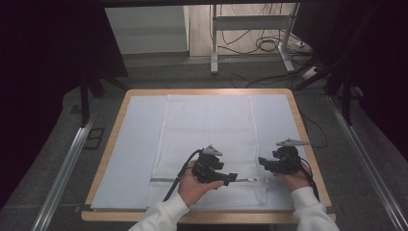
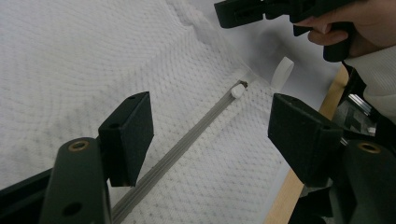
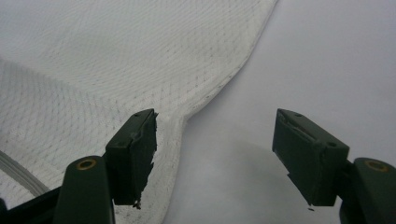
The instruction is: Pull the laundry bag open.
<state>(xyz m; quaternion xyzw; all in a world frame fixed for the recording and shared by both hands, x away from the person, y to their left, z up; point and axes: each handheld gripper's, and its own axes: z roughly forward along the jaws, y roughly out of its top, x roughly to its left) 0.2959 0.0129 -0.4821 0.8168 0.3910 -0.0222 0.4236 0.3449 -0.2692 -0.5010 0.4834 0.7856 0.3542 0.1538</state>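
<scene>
A white mesh bag (image 1: pixel 207 139) lay flat mid-table, its zipper (image 1: pixel 202 180) along the near edge — no writing readable. Both hands held grippers low: left gripper (image 2: pixel 210 135) wide over the zipper, right gripper (image 3: pixel 215 156) wide at the bag's right edge.

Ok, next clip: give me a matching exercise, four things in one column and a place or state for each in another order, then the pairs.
Things:
1. left tongs
2. right tongs
3. zip pull
4. white mesh bag

Places or states:
A. lies flat on the pale sheet, middle of the table
B. open, over the bag's side edge and the bare sheet
C. small and white, at the end of the grey zip line
D. open, above the grey zip line

Pairs: 1-D, 2-B, 3-C, 4-A
</scene>
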